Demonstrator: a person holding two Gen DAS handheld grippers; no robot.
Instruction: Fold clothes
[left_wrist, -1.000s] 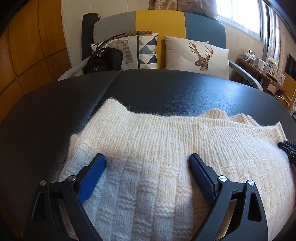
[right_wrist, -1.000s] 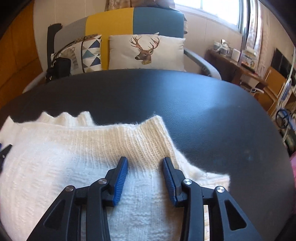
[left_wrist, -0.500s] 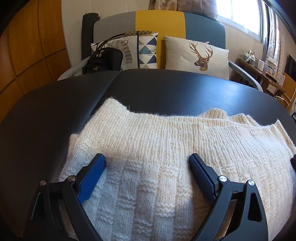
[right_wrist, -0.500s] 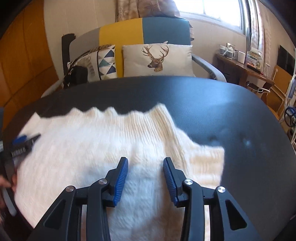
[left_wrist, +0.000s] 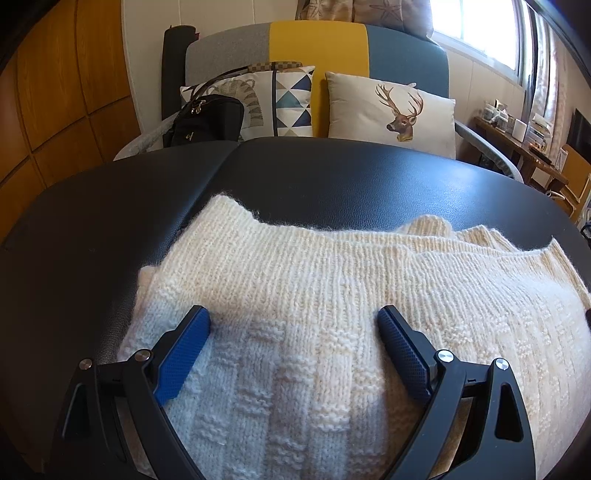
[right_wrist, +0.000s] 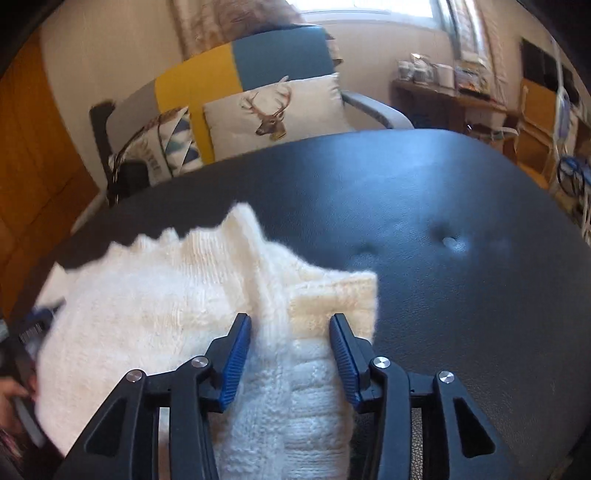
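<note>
The black padded surface (left_wrist: 332, 177) is filling the middle of both views, and the cream knit sweater (left_wrist: 314, 295) is lying on it across the lower half of the frame, already doubled: stacked layers are showing along its far edge and at the lower centre of the right view. You are judging it as partly or fully folded; whether another fold is due, the pictures are not settling. Your left tongs (left_wrist: 293, 334) are gaping wide over the knit, gripping nothing. Your right tongs (right_wrist: 290, 345) are standing half open, straddling a raised ridge of sweater without pinching it.
</note>
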